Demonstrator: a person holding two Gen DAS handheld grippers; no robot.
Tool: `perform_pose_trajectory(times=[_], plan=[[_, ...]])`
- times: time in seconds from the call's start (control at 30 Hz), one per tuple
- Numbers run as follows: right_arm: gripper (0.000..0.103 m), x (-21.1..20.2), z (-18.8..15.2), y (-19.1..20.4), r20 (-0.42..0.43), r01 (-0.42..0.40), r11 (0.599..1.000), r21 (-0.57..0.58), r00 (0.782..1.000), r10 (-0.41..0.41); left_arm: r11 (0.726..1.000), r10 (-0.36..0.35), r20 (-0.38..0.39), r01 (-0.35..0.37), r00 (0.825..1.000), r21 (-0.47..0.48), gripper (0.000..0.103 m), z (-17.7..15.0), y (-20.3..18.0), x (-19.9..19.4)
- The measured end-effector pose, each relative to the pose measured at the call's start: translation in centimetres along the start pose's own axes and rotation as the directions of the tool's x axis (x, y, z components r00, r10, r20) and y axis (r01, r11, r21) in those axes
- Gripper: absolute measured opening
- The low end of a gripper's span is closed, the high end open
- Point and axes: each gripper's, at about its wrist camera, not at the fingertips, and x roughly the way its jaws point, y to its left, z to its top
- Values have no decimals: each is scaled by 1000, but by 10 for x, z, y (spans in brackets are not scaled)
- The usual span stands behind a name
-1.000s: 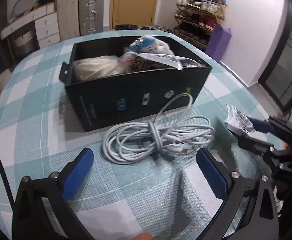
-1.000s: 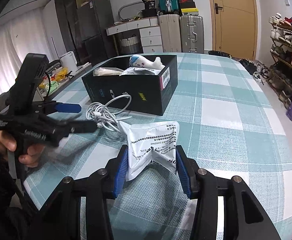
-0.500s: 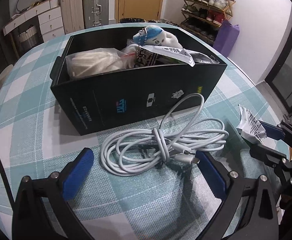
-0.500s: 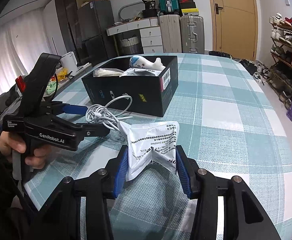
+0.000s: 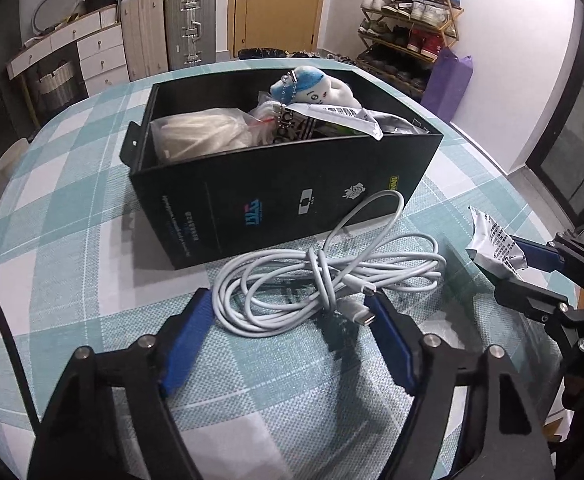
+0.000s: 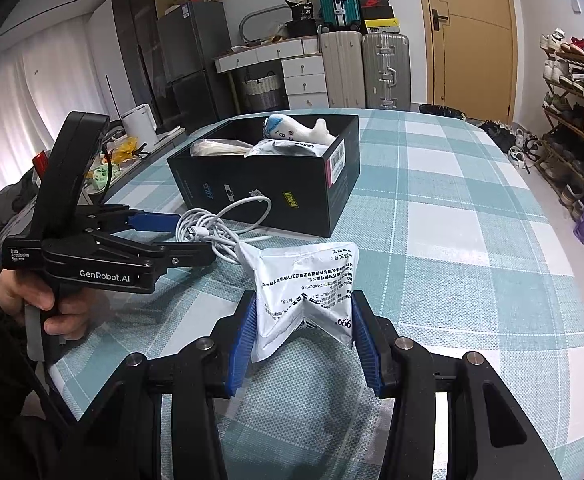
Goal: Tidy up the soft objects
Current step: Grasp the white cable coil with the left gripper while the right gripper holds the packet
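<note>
Between the blue pads of the left gripper [image 5: 287, 320] lies a coiled white cable [image 5: 324, 280], resting on the checked bench [image 5: 71, 248]. Its jaws are closing around the near part of the coil; the left pad stands just at the coil's edge and the right pad sits beside the plug end, but the pads do not clearly press on the cable. From the right wrist view the same gripper [image 6: 195, 236] comes in from the left, held by a hand [image 6: 39, 304], with its fingertips reaching the cable [image 6: 219, 228].

Just beyond the left jaws, past the cable, stands an open black box [image 5: 292, 196], its long side facing them and one loop of cable lying against that wall. Inside it sit a small blue-and-white plush toy [image 5: 316, 88], a clear bag of pale material [image 5: 203, 132] and some printed packets [image 5: 340, 116].

To the right of the left jaws, the right gripper [image 6: 304, 336] is clamped on a white printed pouch [image 6: 308, 280], which is creased and pinched at its lower end between the two blue pads. The pouch points up and away from the jaws toward the box [image 6: 267, 176], well short of it.
</note>
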Motion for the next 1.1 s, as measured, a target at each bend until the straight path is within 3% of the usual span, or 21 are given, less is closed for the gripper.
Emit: perform_pose_trajectory(times=[0.4,0.77,1.0,1.1], plan=[[46,0,2,2,3,0,1000,-10,1000,0,1000,-17,14,17,1000,-21,66,-5,10,-10],[46,-1,3,5,7,-6,1000,-11,1000,6,995,-48,23,50,999,-91,66,-16,23,-25],[46,-3,2,8,14,-12,1000,-15,1000,12,995,-52,21,54,998,-88,66,-23,20,-32],[46,-3,2,9,13,-15,1000,-18,1000,15,997,-44,2,44,999,-70,72,-25,17,-30]])
